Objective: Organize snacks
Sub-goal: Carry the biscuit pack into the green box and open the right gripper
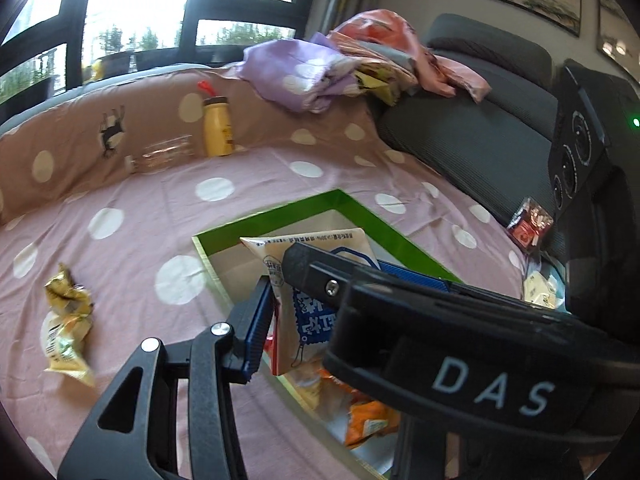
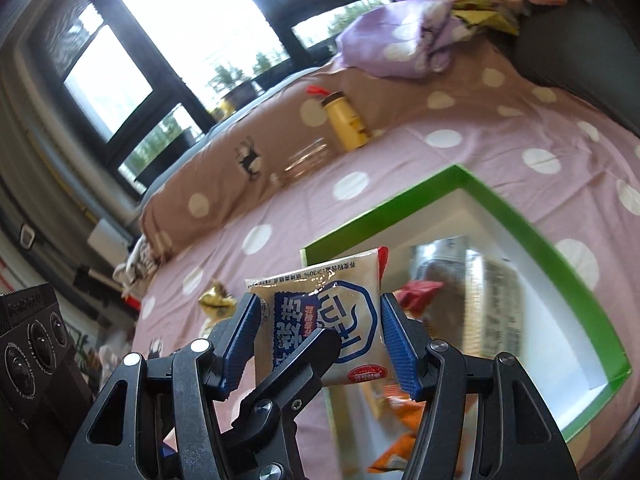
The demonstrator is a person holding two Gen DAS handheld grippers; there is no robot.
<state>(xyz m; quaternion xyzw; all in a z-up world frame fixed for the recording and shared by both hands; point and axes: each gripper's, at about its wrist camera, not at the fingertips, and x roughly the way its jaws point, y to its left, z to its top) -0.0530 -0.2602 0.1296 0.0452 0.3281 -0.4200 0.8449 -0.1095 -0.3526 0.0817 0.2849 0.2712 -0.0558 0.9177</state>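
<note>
A beige snack packet with blue print (image 2: 320, 320) hangs above the green-rimmed box (image 2: 520, 216), pinched between both grippers. The right gripper (image 2: 318, 334) clamps its side edges with its blue pads; the left gripper (image 1: 276, 300) squeezes the same packet (image 1: 304, 280) between its pads. A crumpled yellow wrapper (image 1: 66, 320) lies apart on the dotted pink sheet (image 1: 132, 240).

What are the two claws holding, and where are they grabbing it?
Both hold one cream and blue snack packet above the green box. The right claw squeezes its two side edges; the left claw pinches across its flat faces from another angle.
</note>
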